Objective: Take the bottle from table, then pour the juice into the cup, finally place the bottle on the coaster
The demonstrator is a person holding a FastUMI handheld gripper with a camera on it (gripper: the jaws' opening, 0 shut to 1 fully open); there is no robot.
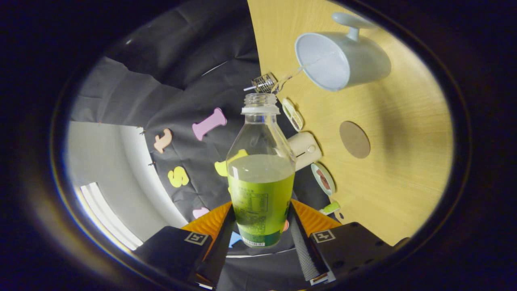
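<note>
Both fingers of the gripper (260, 226) press on the lower sides of the bottle (260, 178), clamped between them, uncapped and partly filled with green juice. Beyond its mouth, on the wooden table (404, 161), lie a round coaster (354, 139) and, farther off, the pale cup (339, 60).

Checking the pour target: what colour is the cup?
Pale blue-grey, inside and out, seen in the gripper view: the cup on the wooden table.
</note>
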